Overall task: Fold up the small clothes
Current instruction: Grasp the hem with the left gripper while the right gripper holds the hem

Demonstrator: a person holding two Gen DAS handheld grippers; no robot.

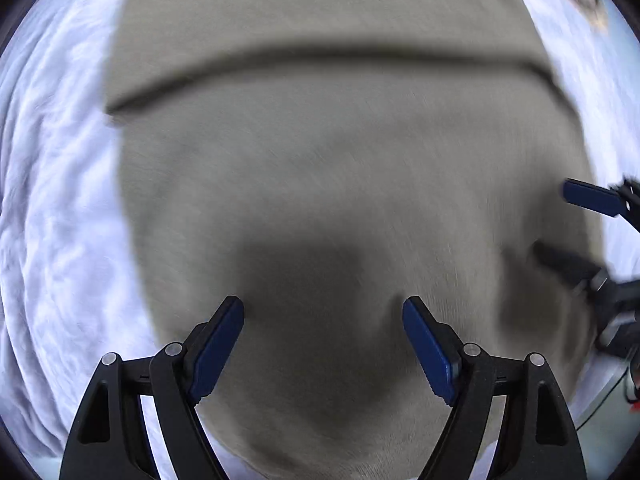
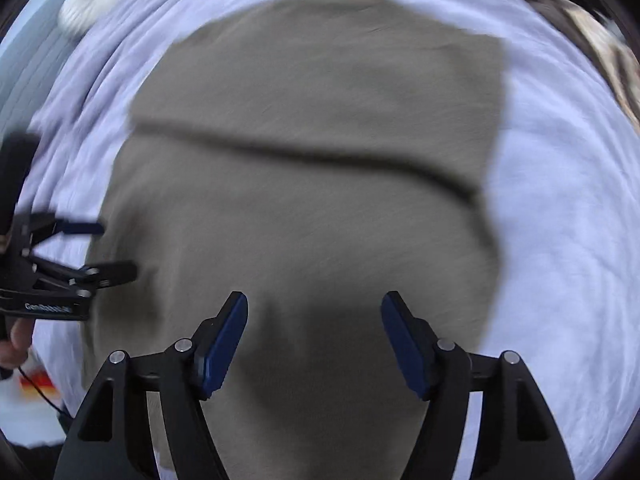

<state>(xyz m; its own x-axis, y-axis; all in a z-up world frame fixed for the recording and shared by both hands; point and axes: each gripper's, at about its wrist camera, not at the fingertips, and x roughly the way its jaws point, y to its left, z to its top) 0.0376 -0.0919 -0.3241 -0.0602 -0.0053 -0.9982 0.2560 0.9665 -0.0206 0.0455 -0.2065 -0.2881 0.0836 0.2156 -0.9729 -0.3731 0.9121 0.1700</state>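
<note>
1. Left gripper [image 1: 323, 312]: released, jaws spread wide, nothing between the blue pads [image 1: 430, 350]; pointed steeply down over the garment.
2. Right gripper [image 2: 314, 306]: released, jaws spread, no cloth between the blue pads [image 2: 222, 346]; likewise pointed down at the garment.
3. Grey-brown garment [image 1: 320, 160]: spread flat below both grippers, filling the middle of both wrist views; dark shadow of each gripper cast on the cloth directly beyond the fingertips.
4. Folded edge [image 1: 320, 54]: dark line across the garment toward 12 o'clock in the left wrist view; in the right wrist view, running from 9 o'clock down toward 3 o'clock.
5. Right gripper as seen from the left wrist view: at 3 o'clock, over the garment's edge, fingers apart.
6. Left gripper as seen from the right wrist view: at 9 o'clock, over the garment's opposite edge, fingers apart; part of a hand [image 2: 16, 340] visible behind it at 8 o'clock.
7. White wrinkled sheet [image 1: 60, 220]: under the garment, exposed on both sides.
8. Pale round object [image 2: 100, 0]: at 11 o'clock in the right wrist view, beyond the sheet; too blurred to identify.
9. Both views: motion-blurred.
</note>
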